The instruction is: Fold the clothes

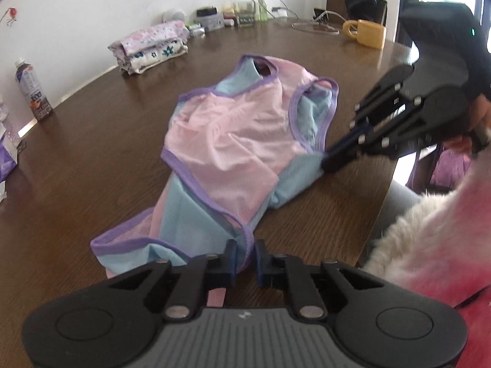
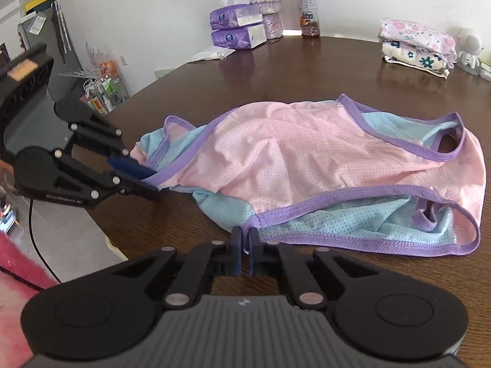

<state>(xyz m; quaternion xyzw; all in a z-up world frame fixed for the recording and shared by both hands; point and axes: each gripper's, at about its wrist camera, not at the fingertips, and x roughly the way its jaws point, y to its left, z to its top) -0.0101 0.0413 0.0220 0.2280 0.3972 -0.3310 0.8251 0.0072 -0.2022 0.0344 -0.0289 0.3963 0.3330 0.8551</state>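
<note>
While the pink-and-blue garment (image 1: 233, 141) lies rumpled on the counter (image 1: 92, 141), left hand-held gripper (image 1: 245, 256) and right hand-held gripper (image 2: 244, 242) each pinch its hem.

The right gripper (image 2: 245, 245) is pinching the purple hem of the pink-and-blue garment (image 2: 307, 165) lying on the desk (image 2: 307, 67); the left gripper (image 2: 150, 181) is clamping its far edge.

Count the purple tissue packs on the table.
2: upper tissue pack stacked on the lower tissue pack, by the wall left of the bottle. More may be hidden.
</note>
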